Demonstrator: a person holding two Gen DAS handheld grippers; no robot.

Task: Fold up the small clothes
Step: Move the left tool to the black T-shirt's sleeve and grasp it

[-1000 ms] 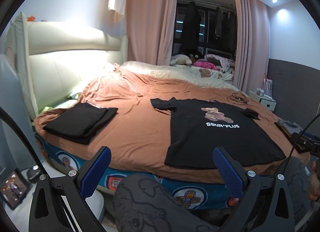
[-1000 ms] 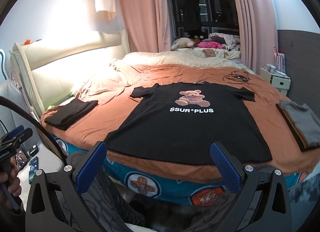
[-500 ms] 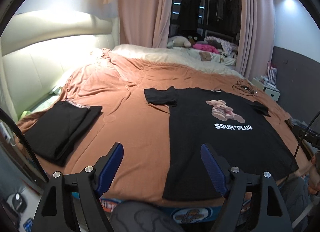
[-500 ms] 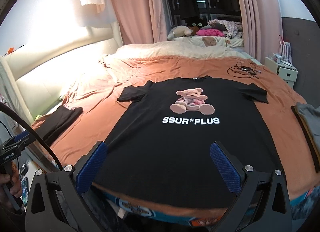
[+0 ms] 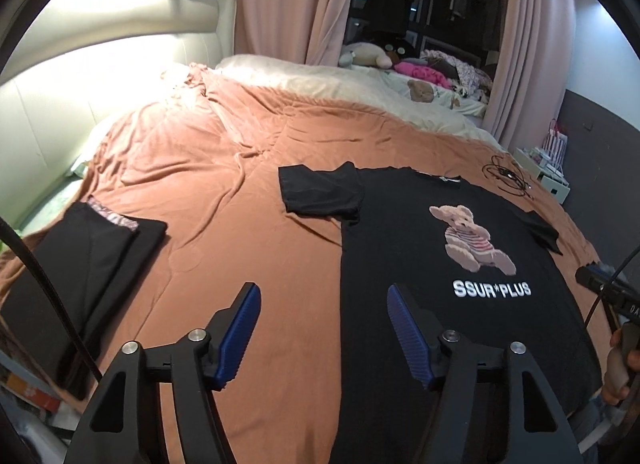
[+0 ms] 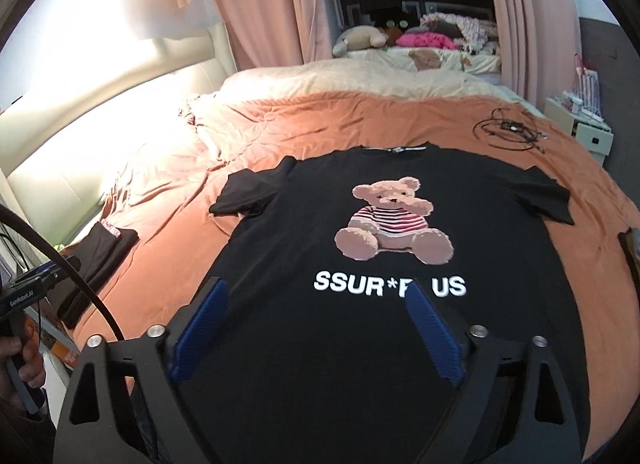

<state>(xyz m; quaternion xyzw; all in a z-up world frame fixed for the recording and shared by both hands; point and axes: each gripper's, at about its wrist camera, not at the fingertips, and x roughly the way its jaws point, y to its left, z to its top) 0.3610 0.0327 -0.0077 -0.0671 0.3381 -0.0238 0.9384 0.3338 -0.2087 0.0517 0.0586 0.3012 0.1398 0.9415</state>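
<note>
We have the black T-shirt [image 6: 400, 344] spread flat, print side up, on the orange-brown bedspread [image 5: 248, 200], its collar toward the far side of the bed and its hem toward us, so its long axis runs straight away from both grippers. The teddy bear print [image 6: 394, 220] and the white lettering [image 6: 388, 286] face us the right way up.

Our right gripper [image 6: 316, 332] hovers over the lower middle of the shirt, jaws spread wide and holding nothing; the cloth lies directly below and ahead of its fingers. Our left gripper [image 5: 324, 336] is also wide open and empty, and sits over the shirt's left edge: one blue pad over bare bedspread, the other over black cloth. That edge runs between its jaws, lengthwise away from us.

The left sleeve [image 5: 320, 194] lies ahead of the left gripper and is the nearer sleeve for it; the right sleeve [image 6: 548, 200] lies further up and to the right of the right gripper. We judge folding has not begun on this shirt, and that each side falls to its own hand.

A folded black garment [image 5: 80, 260] rests well apart, at the bed's left edge. A tangle of black cable [image 6: 508, 130] lies beyond the shirt's right shoulder.
</note>
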